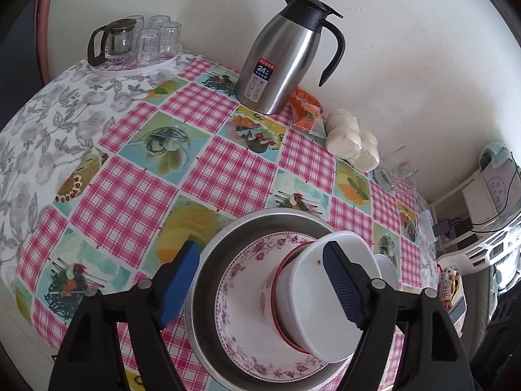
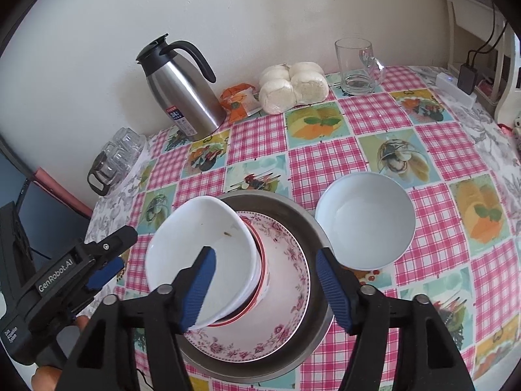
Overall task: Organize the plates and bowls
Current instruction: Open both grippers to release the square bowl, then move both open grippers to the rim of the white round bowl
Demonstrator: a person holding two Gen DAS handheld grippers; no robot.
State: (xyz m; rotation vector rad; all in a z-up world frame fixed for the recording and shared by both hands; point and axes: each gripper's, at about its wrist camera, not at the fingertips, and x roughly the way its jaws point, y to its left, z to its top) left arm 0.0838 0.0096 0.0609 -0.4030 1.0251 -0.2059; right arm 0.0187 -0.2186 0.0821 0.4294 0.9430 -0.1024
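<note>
Between my two hand-held grippers sits the tilted white bowl (image 2: 202, 254), stacked on a red-rimmed bowl (image 2: 263, 280) in the floral plate (image 2: 286, 319) and steel basin (image 2: 306, 218). Left hand-held gripper (image 1: 260, 283) and right hand-held gripper (image 2: 265, 286) both spread wide, pads clear. Second white bowl (image 2: 364, 221) on counter (image 2: 433, 150), just beside.

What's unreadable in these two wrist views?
- Stack base: in both views the white bowl covers whatever bowls sit under it on the floral plate; their count is hidden.
- Steel basin: near rim cut off by the left view's bottom edge.
- Flask label: print too small.
</note>
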